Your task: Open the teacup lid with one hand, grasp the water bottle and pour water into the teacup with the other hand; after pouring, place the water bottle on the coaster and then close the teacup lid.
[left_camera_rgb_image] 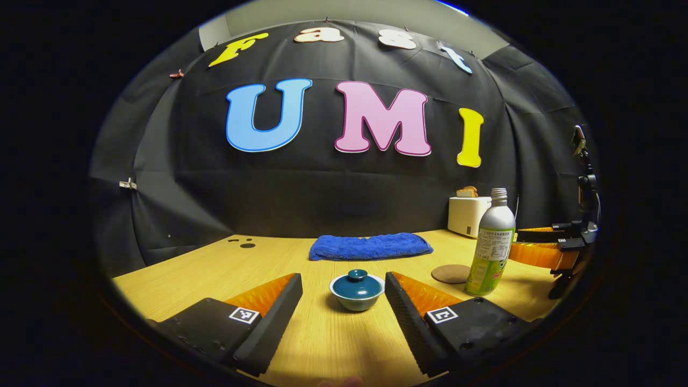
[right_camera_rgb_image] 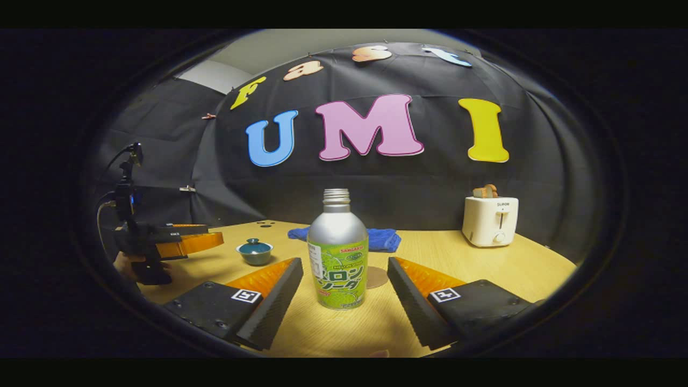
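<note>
The teacup (left_camera_rgb_image: pixel 357 291) sits lidded dead ahead of the left gripper (left_camera_rgb_image: pixel 344 293), whose 2 fingers are spread wide and touch nothing. Right of the teacup stand the coaster (left_camera_rgb_image: pixel 451 273) and the upright, uncapped water bottle (right_camera_rgb_image: pixel 337 252), centred before the right gripper (right_camera_rgb_image: pixel 344 290), fingers likewise apart. The bottle's label is partly legible, but I leave it unread.
</note>
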Available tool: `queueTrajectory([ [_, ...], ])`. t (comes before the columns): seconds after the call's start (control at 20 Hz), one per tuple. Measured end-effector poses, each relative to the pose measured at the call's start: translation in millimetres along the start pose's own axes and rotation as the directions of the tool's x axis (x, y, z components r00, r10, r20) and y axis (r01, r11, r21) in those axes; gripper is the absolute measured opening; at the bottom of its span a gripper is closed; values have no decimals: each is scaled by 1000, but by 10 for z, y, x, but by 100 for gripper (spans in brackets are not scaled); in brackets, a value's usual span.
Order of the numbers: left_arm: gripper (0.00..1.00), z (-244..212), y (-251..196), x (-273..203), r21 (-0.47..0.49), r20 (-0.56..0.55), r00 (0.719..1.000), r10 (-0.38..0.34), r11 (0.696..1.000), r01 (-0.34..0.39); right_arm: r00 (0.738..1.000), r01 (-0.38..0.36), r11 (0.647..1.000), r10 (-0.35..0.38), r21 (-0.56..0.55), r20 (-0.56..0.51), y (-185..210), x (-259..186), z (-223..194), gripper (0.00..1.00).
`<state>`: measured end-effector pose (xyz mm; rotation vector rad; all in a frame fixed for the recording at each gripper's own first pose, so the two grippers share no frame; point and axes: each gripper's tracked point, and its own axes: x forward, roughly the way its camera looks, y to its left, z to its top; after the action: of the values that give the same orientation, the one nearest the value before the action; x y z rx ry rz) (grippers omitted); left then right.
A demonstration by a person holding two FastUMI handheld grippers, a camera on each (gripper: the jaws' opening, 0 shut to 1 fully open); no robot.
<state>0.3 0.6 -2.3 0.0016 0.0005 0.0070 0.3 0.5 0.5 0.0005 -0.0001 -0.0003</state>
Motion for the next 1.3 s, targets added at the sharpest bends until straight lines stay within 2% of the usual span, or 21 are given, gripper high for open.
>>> queueTrajectory([
  [0.35, 98, 10, -8, -5, -1, 1, 1000, -6, 1000, 6, 1000, 0, 1000, 0, 1, -1, -2, 5, -5, 98],
  [0.55, 97, 33, -52, 102, 3, 7, 995, -98, 995, 98, 1000, 3, 1000, -3, 1, -2, -6, 5, -5, 98],
  [0.7, 94, 31, 14, 253, 60, -30, 994, -102, 993, 104, 1000, 7, 1000, -7, 1, -2, -14, 2, -1, 98],
  [0.75, 94, 3, 11, 440, 86, -45, 994, -100, 991, 104, 1000, 7, 1000, -7, 1, -2, -12, 5, -3, 98],
  [0.8, 91, -3, 9, 536, 112, -53, 994, -96, 989, 102, 1000, 7, 1000, -7, 1, -2, -12, 5, -3, 98],
  [0.95, 86, -41, -104, 704, 133, -91, 985, -145, 979, 156, 1000, 5, 1000, -5, 2, -1, -6, 0, -1, 98],
  [1.05, 79, -114, -97, 802, 113, -136, 980, -143, 981, 159, 1000, 5, 1000, -5, 2, -1, -9, 9, 4, 98],
  [1.1, 72, -143, -87, 832, 101, -157, 978, -140, 982, 157, 1000, 5, 1000, -5, 2, -1, -11, 9, -2, 98],
  [1.3, 67, -209, -119, 878, 101, -197, 971, -139, 982, 161, 1000, 0, 1000, 0, 2, 0, 3, 4, 5, 98],
])
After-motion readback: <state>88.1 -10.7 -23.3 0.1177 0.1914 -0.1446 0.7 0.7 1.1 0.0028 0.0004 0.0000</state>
